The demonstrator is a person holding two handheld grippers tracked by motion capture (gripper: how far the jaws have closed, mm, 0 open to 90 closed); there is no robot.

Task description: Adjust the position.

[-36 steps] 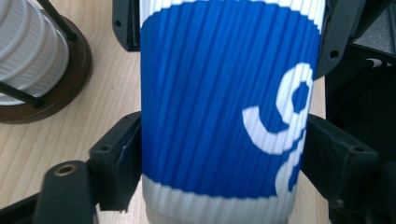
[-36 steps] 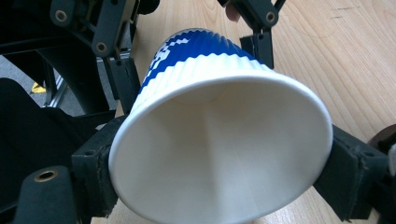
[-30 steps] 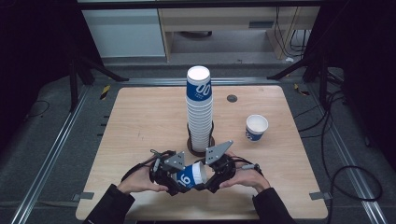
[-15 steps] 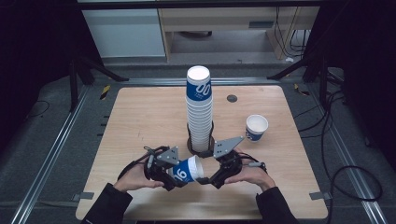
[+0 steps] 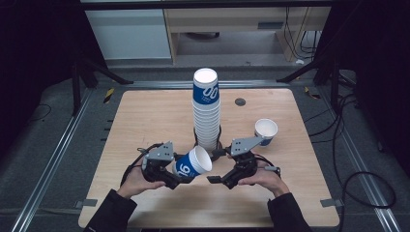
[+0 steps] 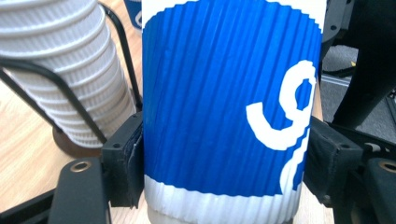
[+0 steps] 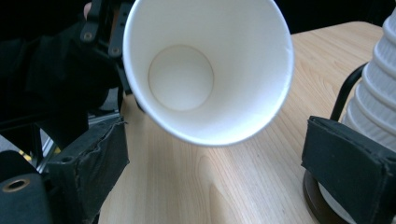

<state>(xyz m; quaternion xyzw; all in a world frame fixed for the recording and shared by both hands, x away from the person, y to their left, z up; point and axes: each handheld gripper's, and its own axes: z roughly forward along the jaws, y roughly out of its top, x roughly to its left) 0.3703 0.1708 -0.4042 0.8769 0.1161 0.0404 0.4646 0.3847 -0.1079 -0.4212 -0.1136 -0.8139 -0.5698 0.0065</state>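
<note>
A blue ribbed paper cup point(image 6: 224, 107) with a white band at its base and a white figure on its right side stands large in the middle, upright in the frame. The left gripper point(image 6: 224, 163) clamps it near the base: one black pad point(image 6: 125, 161) presses its left side and the other presses its right. Behind it on the left leans a stack of white ribbed cups point(image 6: 70, 70), held in a thin black wire holder point(image 6: 65, 93) with a dark round base on the light wooden table point(image 6: 23, 154). A dark gripper part point(image 6: 369, 70) stands at the right edge.
</note>
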